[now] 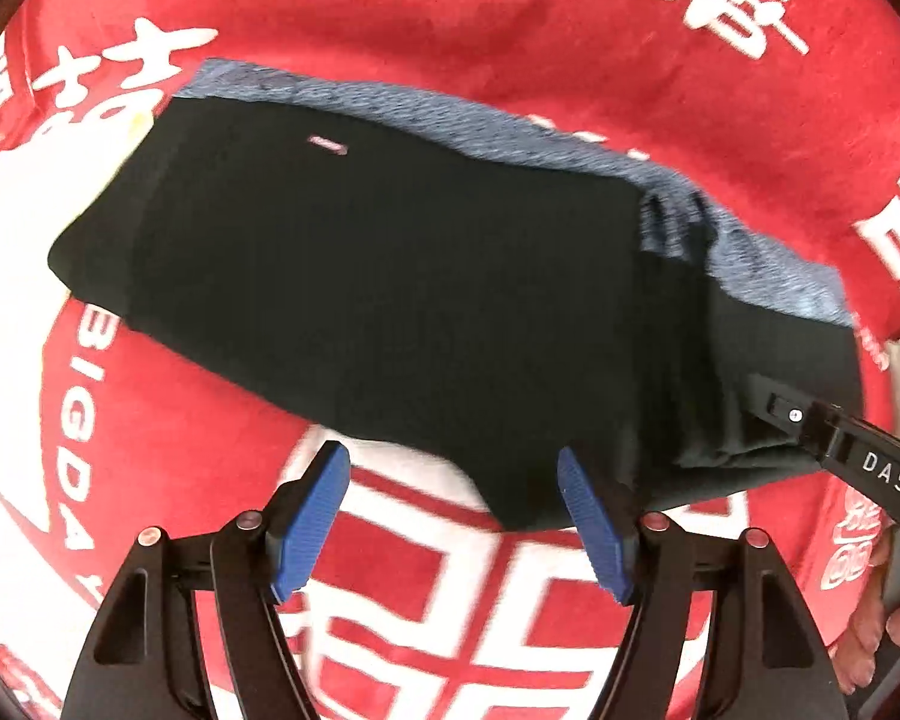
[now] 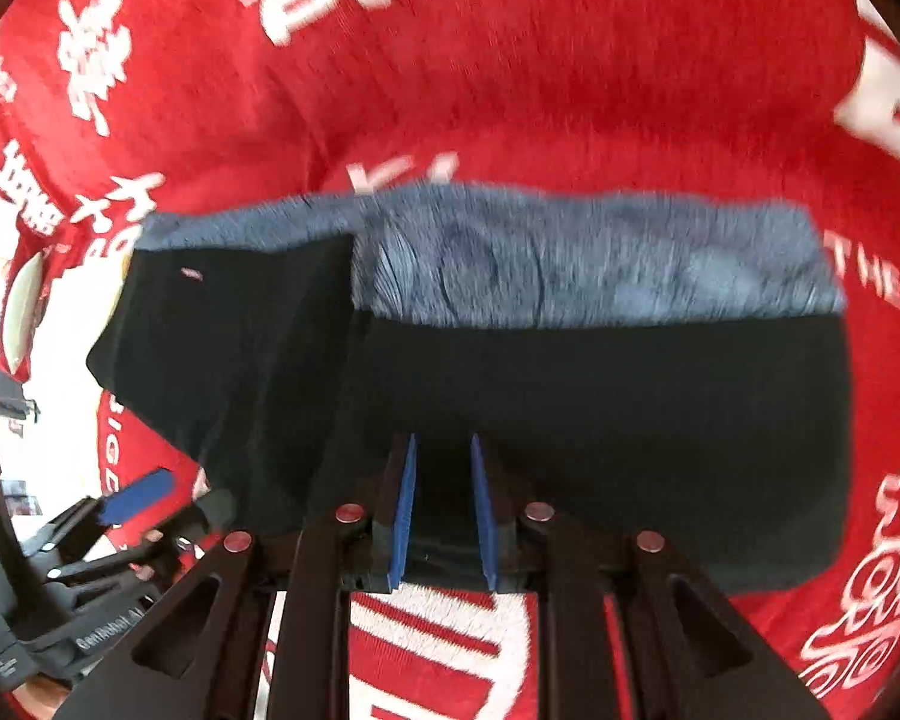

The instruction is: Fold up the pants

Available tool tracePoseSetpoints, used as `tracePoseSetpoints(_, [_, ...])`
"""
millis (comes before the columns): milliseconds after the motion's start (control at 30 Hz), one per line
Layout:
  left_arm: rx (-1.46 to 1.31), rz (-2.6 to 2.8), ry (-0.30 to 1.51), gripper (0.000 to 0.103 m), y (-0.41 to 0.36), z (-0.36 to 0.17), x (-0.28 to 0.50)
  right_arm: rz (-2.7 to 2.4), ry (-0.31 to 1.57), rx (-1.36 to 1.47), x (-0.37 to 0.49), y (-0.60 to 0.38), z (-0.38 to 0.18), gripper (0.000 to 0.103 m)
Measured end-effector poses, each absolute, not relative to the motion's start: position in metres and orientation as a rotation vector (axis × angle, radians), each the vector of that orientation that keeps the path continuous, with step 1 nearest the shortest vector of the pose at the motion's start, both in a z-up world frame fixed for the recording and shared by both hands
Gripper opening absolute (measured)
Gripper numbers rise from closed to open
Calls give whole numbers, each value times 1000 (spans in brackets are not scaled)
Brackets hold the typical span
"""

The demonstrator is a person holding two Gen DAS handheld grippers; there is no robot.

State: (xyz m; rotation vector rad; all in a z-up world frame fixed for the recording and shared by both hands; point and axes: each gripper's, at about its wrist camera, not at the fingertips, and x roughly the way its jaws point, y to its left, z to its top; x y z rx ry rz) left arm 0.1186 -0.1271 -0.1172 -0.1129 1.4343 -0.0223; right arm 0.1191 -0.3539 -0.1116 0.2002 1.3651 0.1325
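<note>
The pants (image 1: 390, 276) are black with a blue-grey panel along the far edge (image 1: 510, 126). They lie folded in a compact stack on the red cloth. My left gripper (image 1: 456, 474) is open and empty, just short of the stack's near edge. In the right wrist view the pants (image 2: 630, 408) fill the middle. My right gripper (image 2: 443, 456) has its blue pads (image 2: 405, 498) close together around the black fabric at the near edge. The right gripper also shows in the left wrist view (image 1: 840, 444) at the stack's right end.
A red cloth with white lettering (image 1: 510, 12) covers the surface and shows in the right wrist view (image 2: 570, 90) too. A pale bowl-like object (image 2: 21, 312) sits at the far left. My left gripper shows at lower left in the right wrist view (image 2: 138, 498).
</note>
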Motion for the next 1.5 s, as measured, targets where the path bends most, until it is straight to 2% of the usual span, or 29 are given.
tracePoseSetpoints(233, [-106,-48,1442,73,-112,-118,119,83,1365,144,119,-342,-112,29])
tracePoseSetpoints(700, [-118,-35,1438,73,-87,-116,126,-31,1359,122,118,-331,-110,30])
tracePoseSetpoints(1067, [-281,-68,1407,73,-61,-115,127,-35,1324,42,121,-310,-94,34])
tracePoseSetpoints(1100, [-312,-70,1398,73,-55,-114,125,-23,1301,11,121,-304,-89,36])
tracePoseSetpoints(1167, [-358,-70,1381,93,-45,-114,123,-22,1250,-73,122,-291,-82,57])
tracePoseSetpoints(1267, [-420,-73,1340,93,-28,-111,118,-29,1261,-78,124,-290,-90,64])
tracePoseSetpoints(1367, [-479,-55,1324,93,-8,-114,117,-19,1376,-46,126,-294,-121,69])
tracePoseSetpoints(1433, [-533,-33,1299,93,7,-115,118,10,1344,-86,122,-288,-123,76])
tracePoseSetpoints(1500, [-612,-1,1264,93,27,-117,118,15,1347,-171,120,-278,-126,78])
